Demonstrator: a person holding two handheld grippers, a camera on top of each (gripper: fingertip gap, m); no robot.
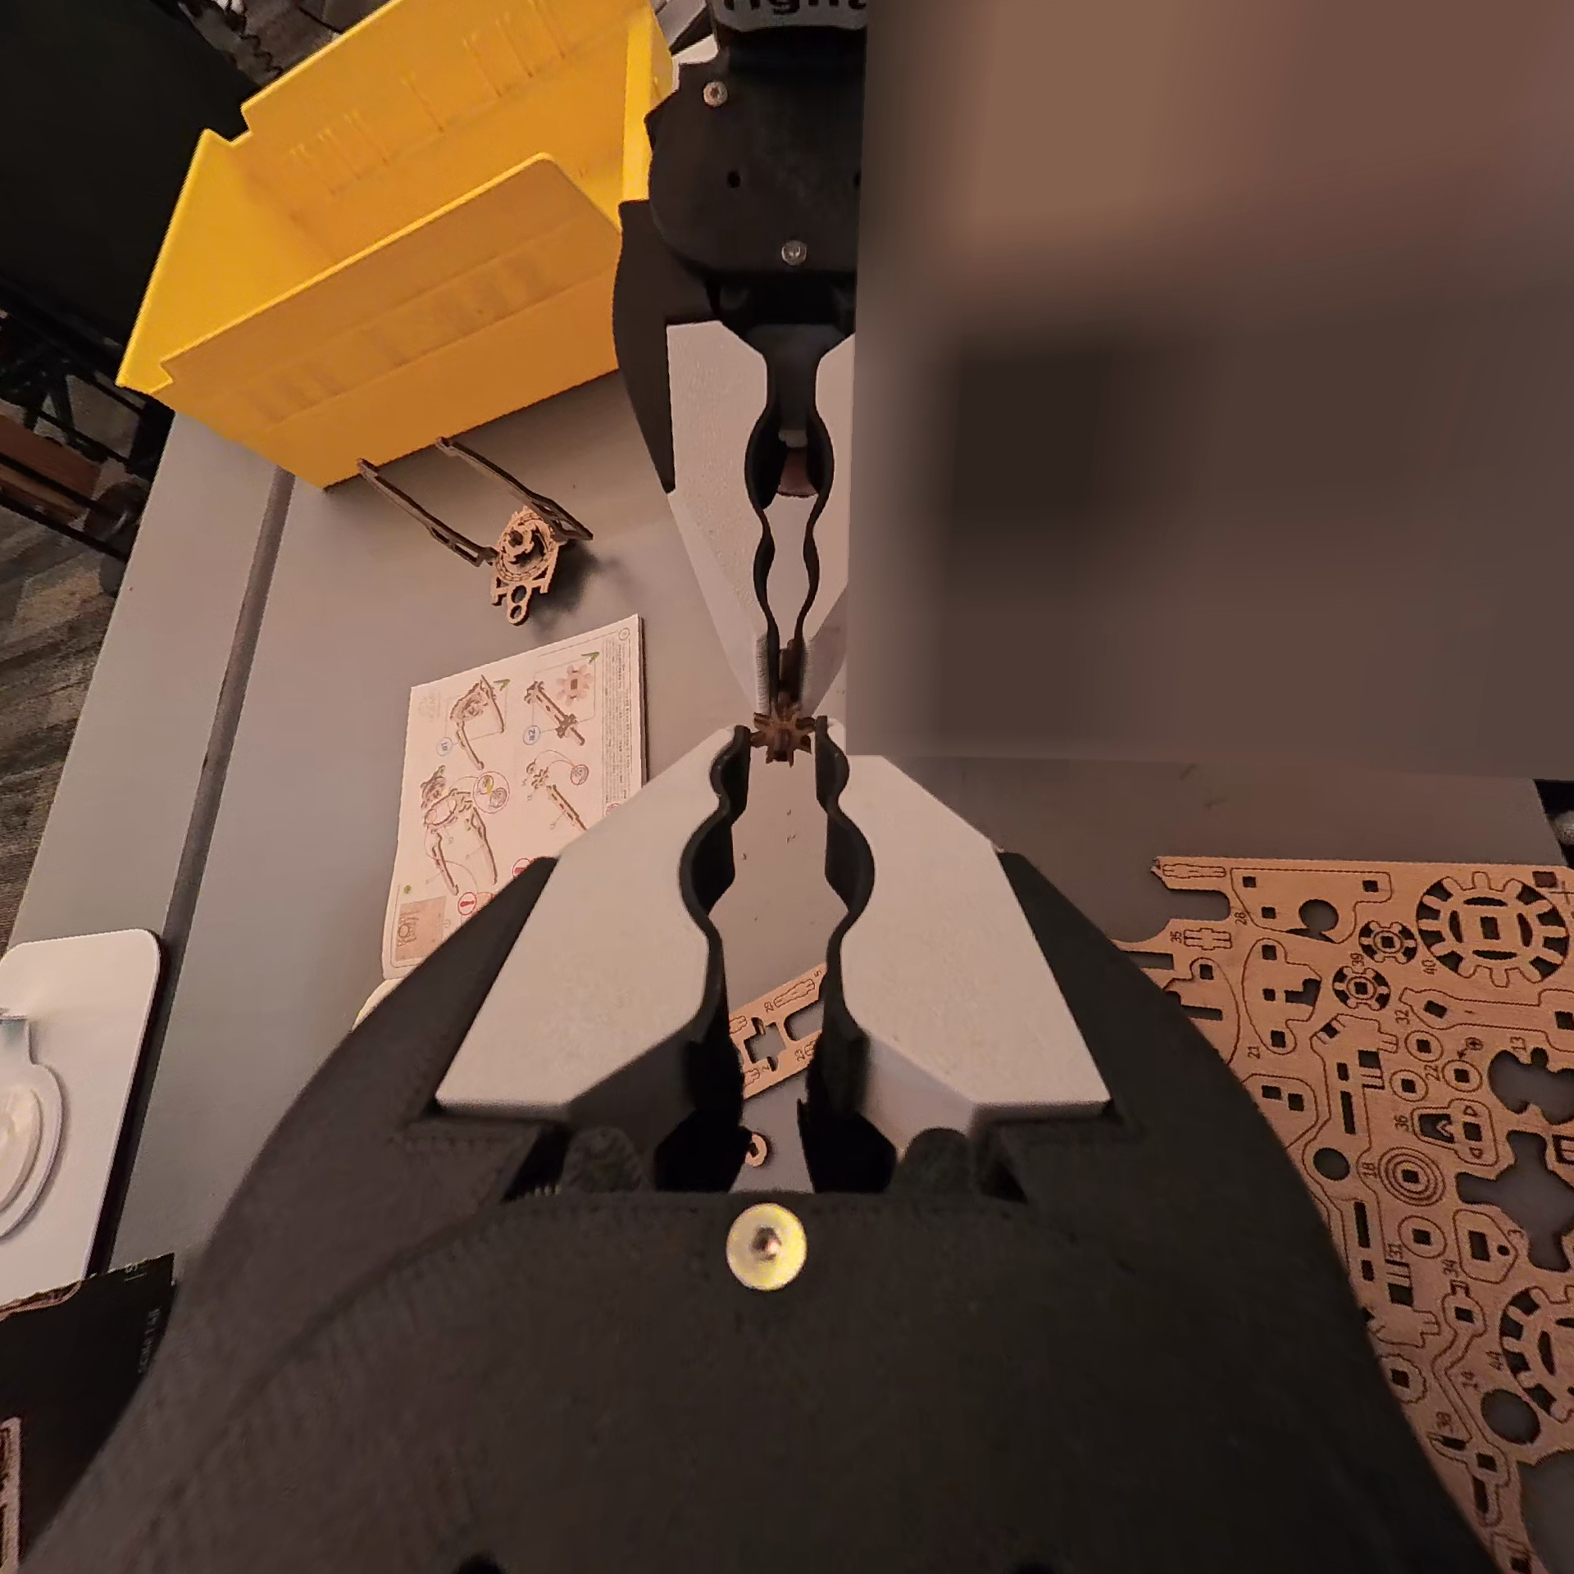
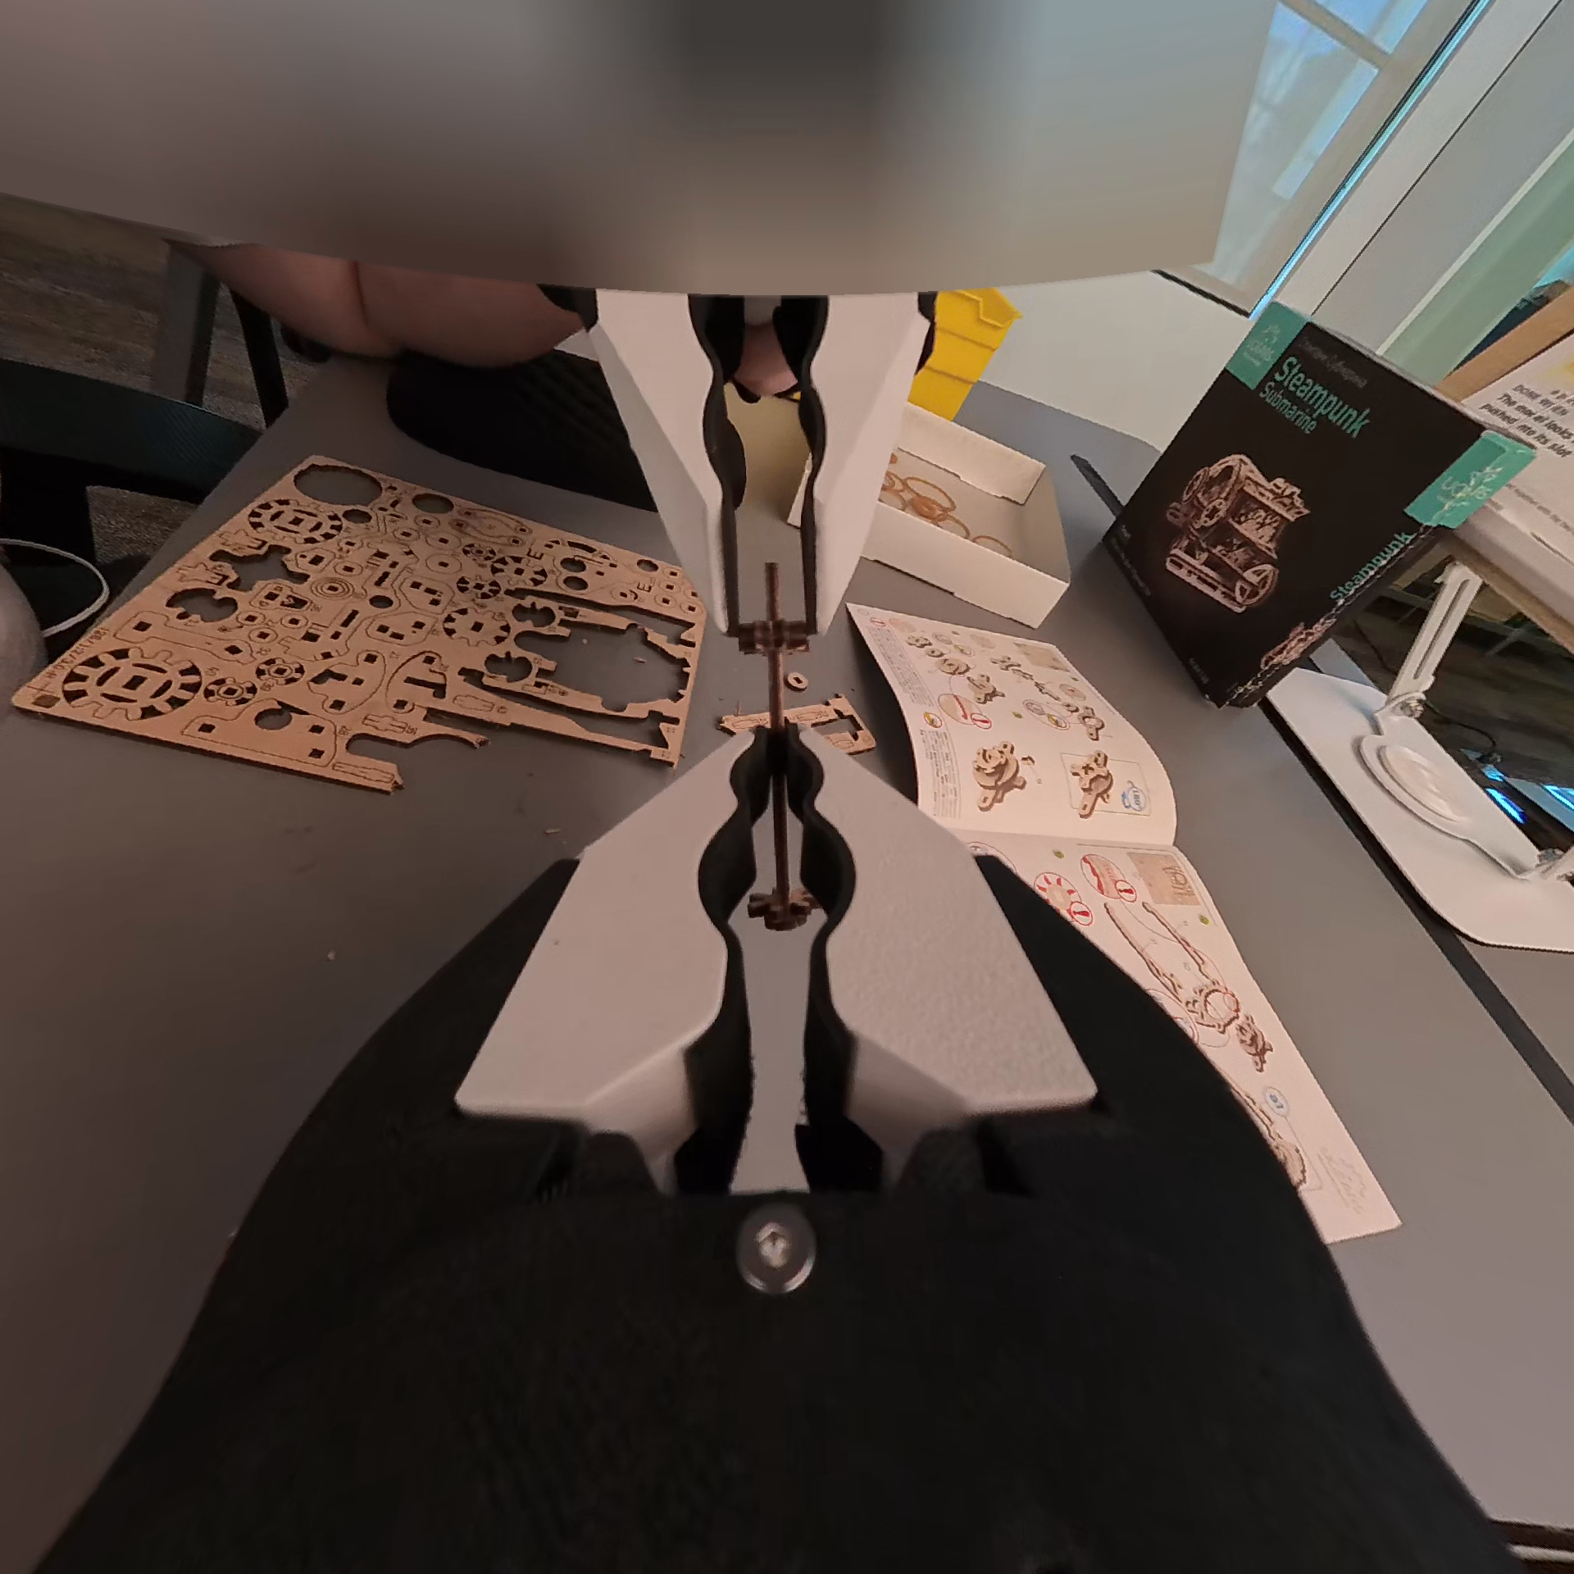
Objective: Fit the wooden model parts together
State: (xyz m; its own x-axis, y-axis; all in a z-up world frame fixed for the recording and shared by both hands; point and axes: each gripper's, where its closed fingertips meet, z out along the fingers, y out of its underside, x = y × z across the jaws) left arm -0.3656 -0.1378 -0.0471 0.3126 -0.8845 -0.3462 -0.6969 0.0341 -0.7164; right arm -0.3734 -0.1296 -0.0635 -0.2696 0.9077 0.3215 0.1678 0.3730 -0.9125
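My left gripper is shut on a small wooden gear, pinched between its fingertips above the grey table. My right gripper faces it tip to tip and is shut on a thin wooden axle. The axle runs forward through the gear held by the left gripper. A second small gear sits on the axle's rear end, between my right fingers. In the left wrist view the right gripper comes in from above.
A laser-cut wooden parts sheet lies on the table. An open instruction booklet, a sheet scrap and a tiny washer lie nearby. A yellow bin, a partly built wooden assembly, a white tray and a dark box stand around. The grippers are tip to tip, or close to it.
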